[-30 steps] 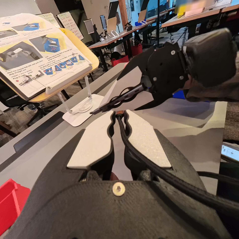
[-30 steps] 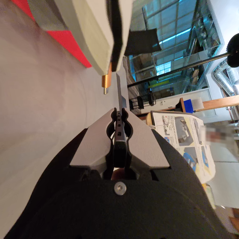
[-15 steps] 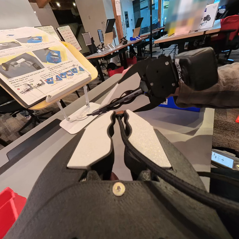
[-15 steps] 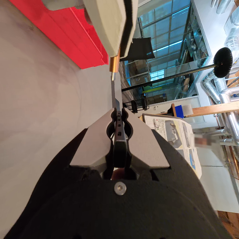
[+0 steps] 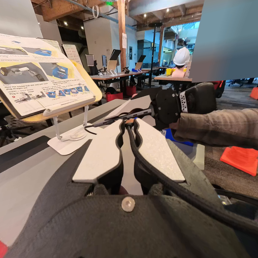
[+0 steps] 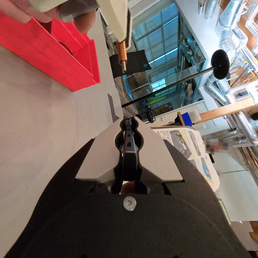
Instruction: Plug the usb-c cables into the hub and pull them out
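Two grippers meet mid-air above tabletop [image 5: 27,174]. Left gripper [image 5: 127,122] jaws clenched on USB-C cable [image 5: 139,150] just behind copper plug [image 6: 121,53]. Right gripper [image 6: 129,121] jaws clamp hub [image 6: 129,139] flatwise. Hub long axis crosses plug axis; ports face plug, small gap remains.

Two close wrist views along their tongs, facing each other, sharing the instruction board [image 5: 41,83].

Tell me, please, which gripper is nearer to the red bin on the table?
Left. In the right wrist view, the left gripper, shut on the copper-coloured plug, hangs right beside the red bin; the right gripper, clamping the hub, sits farther back.
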A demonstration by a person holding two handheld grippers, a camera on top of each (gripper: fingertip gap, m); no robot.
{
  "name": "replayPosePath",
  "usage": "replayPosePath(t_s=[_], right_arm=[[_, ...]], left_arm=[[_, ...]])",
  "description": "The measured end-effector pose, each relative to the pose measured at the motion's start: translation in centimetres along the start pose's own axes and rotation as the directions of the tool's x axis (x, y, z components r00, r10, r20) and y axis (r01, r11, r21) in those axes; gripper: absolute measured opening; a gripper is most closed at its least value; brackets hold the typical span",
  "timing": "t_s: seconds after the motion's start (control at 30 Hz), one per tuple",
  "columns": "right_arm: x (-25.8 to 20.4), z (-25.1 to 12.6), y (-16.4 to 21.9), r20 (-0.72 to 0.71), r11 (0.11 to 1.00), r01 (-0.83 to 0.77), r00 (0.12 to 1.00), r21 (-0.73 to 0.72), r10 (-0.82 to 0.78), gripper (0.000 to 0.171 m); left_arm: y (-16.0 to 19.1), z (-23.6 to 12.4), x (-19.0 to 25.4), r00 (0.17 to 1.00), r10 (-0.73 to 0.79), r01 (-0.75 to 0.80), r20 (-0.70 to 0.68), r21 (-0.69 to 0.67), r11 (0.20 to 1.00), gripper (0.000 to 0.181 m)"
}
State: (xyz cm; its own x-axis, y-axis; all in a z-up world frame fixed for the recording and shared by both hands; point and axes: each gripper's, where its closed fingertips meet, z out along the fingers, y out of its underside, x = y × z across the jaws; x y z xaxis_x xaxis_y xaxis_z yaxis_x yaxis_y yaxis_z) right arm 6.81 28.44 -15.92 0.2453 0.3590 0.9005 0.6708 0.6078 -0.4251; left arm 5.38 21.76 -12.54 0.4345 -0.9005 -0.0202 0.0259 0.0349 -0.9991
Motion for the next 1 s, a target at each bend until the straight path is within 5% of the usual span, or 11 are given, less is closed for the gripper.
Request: replayPosePath(t_s=[0.3,0.63,1.0], right_arm=[[-0.9,0.6,-1.3,0.013,0.998,0.064,0.998,0.010,-0.065,0.006],[-0.3,0.6,-2.3,-0.018,0.999,0.041,0.999,0.018,-0.041,0.006],[-0.3,1.1,-1.9,-0.031,0.999,0.033,0.999,-0.007,-0.033,0.005]], left_arm=[[-1.2,-1.0,0.4,0.993,-0.012,0.020,-0.119,0.068,0.997,0.011],[-1.9,-2.4,0.0,0.929,-0.207,0.262,-0.306,0.151,0.953,0.011],[-0.2,-1.4,-0.6,0.917,-0.301,0.327,-0.260,0.062,0.943,0.011]])
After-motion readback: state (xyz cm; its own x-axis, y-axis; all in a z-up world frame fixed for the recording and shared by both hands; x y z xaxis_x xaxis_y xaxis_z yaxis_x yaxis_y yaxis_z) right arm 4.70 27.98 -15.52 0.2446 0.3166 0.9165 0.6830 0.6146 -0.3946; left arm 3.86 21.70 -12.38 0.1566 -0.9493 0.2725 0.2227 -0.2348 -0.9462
